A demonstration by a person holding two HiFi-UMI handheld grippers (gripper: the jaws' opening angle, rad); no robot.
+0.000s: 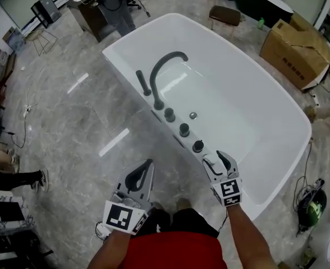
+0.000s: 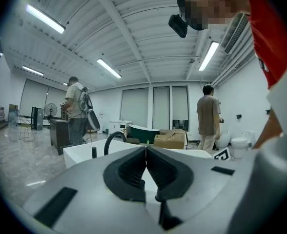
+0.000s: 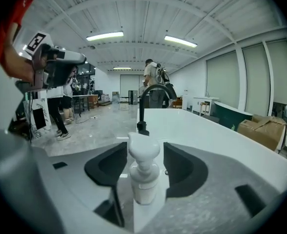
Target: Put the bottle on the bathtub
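Observation:
A white pump bottle [image 1: 211,163] [image 3: 143,174] stands upright on the near rim of the white bathtub [image 1: 137,35] [image 3: 207,130], just past the last of three dark knobs [image 1: 198,146]. My right gripper [image 1: 216,160] [image 3: 145,147] is open around the bottle, with a small gap between each pad and the bottle. The dark faucet [image 1: 162,72] [image 3: 141,108] rises further along the same rim. My left gripper [image 1: 150,162] [image 2: 146,150] is shut on nothing and hangs over the floor to the left of the tub.
A cardboard box [image 1: 297,49] and a brown stool [image 1: 224,14] stand beyond the tub. A dark desk [image 1: 97,10] is at the far left. A person's legs [image 1: 24,179] show at the left edge. Cables and a device [image 1: 311,206] lie at the right. Two people [image 2: 77,111] [image 2: 209,116] stand in the room.

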